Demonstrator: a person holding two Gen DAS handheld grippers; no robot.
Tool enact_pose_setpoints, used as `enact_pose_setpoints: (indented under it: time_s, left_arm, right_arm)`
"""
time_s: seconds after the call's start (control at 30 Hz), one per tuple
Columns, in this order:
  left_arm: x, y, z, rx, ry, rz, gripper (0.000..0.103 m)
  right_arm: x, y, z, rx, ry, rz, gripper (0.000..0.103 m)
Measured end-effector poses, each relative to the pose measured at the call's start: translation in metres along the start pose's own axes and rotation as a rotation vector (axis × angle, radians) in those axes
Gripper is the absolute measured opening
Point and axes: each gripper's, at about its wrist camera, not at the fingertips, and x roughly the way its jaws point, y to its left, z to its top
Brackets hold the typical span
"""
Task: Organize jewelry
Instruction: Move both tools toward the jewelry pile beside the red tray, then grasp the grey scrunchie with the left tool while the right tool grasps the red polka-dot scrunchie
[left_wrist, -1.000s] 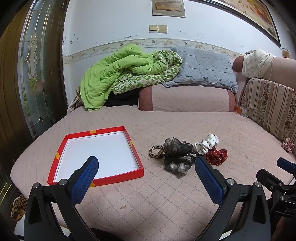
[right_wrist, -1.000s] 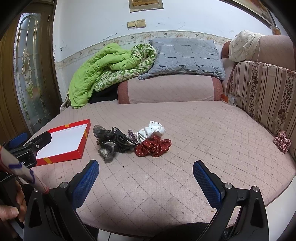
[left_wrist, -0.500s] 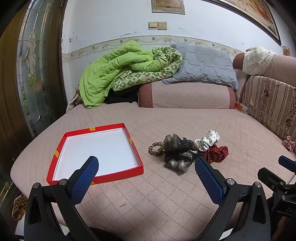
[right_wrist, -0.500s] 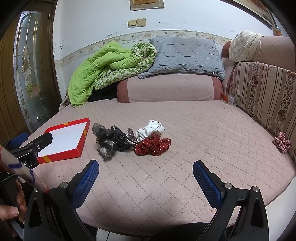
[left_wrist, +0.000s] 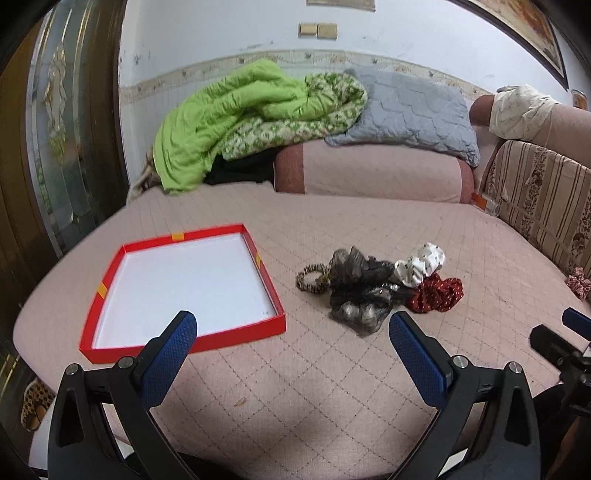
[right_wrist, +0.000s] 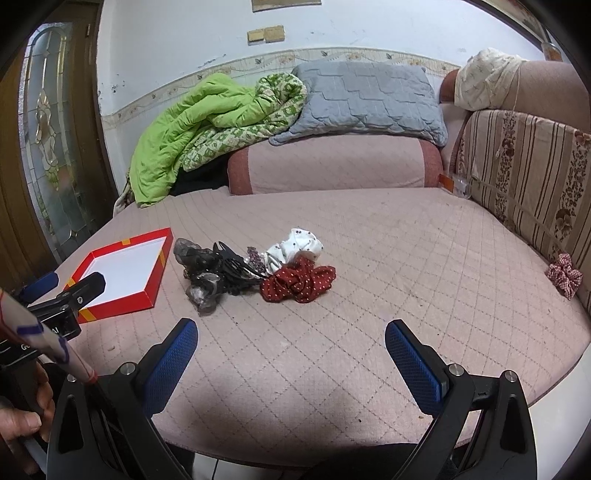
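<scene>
Left wrist view shows, furthest left, a shallow red box (left_wrist: 177, 288) with a white floor lying flat on the pink quilted bed (left_wrist: 295, 369); nothing rests inside it. The left gripper (left_wrist: 291, 343) hovers above the bed's near edge with its blue-padded jaws spread wide, grasping nothing, the left pad overlapping the box's near rim in the picture. Just right of the box, apart from it, lies a small heap of hair accessories: a leopard-print hair tie (left_wrist: 312, 278), then a grey-black sheer scrunchie (left_wrist: 360, 291), then a white dotted scrunchie (left_wrist: 421, 262) touching a red dotted scrunchie (left_wrist: 437, 293). A black claw clip (right_wrist: 231, 266) sits within the heap, clearer in the right wrist view. Further right, the right gripper (right_wrist: 290, 341) likewise stands released and bare, hanging above the bed in front of the heap. At the far right, well apart from the rest, a pink patterned scrunchie (right_wrist: 563, 275) rests against the striped sofa back (right_wrist: 524, 166).
</scene>
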Motion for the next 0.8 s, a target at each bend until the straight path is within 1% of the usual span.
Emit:
enact_pose_setpoints:
  time_s: [0.13, 0.3, 0.4, 0.57, 0.77, 0.8]
  left_arm:
    - [0.017, 0.007, 0.001, -0.004, 0.066, -0.065, 0.103]
    - [0.037, 0.003, 0.008, 0.000, 0.117, -0.154, 0.103]
    - [0.055, 0.000, 0.016, -0.042, 0.162, -0.225, 0.103]
    - [0.086, -0.013, 0.030, -0.068, 0.196, -0.284, 0.103]
    - [0.131, -0.026, 0.045, -0.100, 0.248, -0.327, 0.103]
    - [0.137, -0.027, 0.047, -0.106, 0.254, -0.336, 0.097]
  right_arm:
    - [0.004, -0.010, 0.003, 0.041, 0.019, 0.008, 0.103]
    - [0.008, -0.019, 0.003, 0.082, 0.032, 0.018, 0.103]
    - [0.009, -0.019, 0.004, 0.086, 0.035, 0.023, 0.103]
    - [0.011, -0.019, 0.005, 0.085, 0.038, 0.031, 0.103]
    - [0.011, -0.023, 0.005, 0.102, 0.043, 0.037, 0.103]
    - [0.011, -0.023, 0.004, 0.102, 0.043, 0.037, 0.103]
